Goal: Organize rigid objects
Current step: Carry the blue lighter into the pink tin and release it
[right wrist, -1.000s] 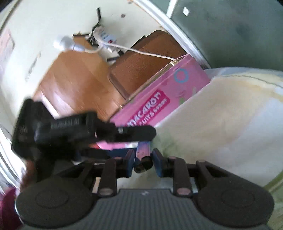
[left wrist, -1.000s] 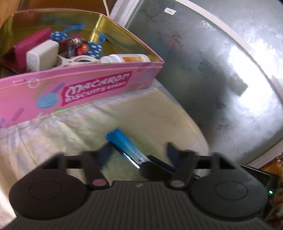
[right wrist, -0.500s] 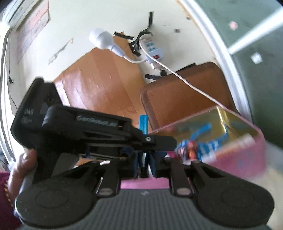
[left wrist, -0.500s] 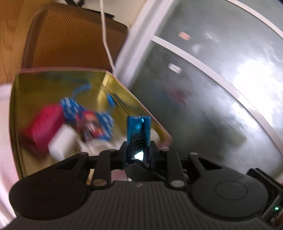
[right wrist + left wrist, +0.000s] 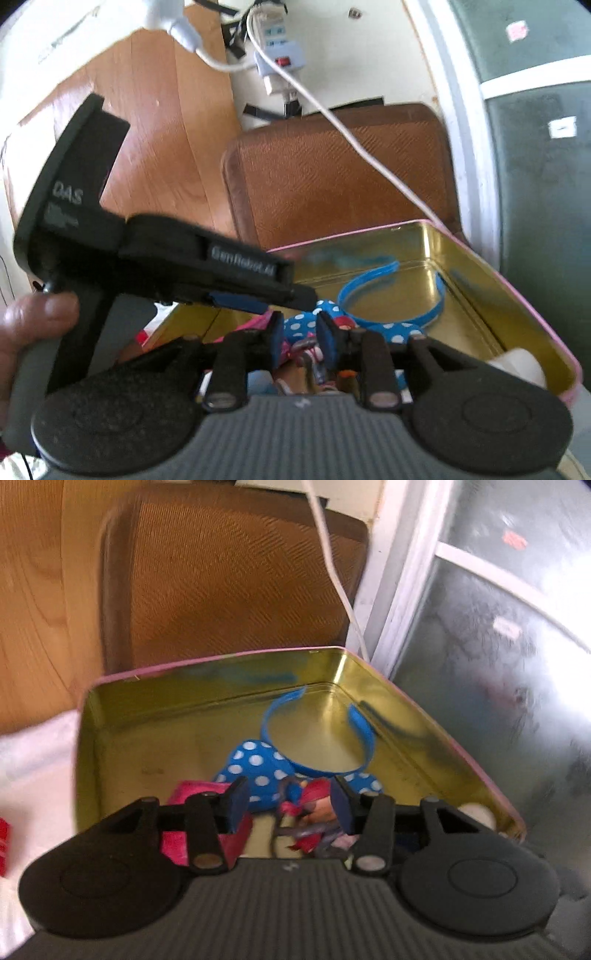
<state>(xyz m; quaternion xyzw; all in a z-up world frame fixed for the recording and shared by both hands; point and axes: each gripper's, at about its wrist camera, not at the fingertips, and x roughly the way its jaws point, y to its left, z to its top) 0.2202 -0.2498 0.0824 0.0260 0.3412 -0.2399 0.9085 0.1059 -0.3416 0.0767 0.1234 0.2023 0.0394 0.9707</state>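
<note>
The pink biscuit tin [image 5: 436, 716] with a gold inside holds a blue headband [image 5: 365, 738], a blue polka-dot item [image 5: 258, 760], a pink case [image 5: 192, 794] and small red and grey items [image 5: 314, 805]. My left gripper [image 5: 286, 805] is open and empty above the tin's near part. My right gripper [image 5: 301, 341] is open and empty over the same tin [image 5: 517, 291], with the headband [image 5: 391, 295] ahead. The left gripper's body [image 5: 166, 258] shows at the left of the right wrist view.
A brown woven chair back [image 5: 236, 572] stands behind the tin, with a white cable [image 5: 332, 568] across it. A wooden panel [image 5: 155, 122] and a power strip [image 5: 277, 55] are on the wall. A frosted window [image 5: 498, 646] is at the right. White bedding [image 5: 33, 782] lies left.
Both grippers rose from the bedding to over the tin. The left gripper held a blue stick-like object half a second ago; now both grippers are open and that object is out of sight.
</note>
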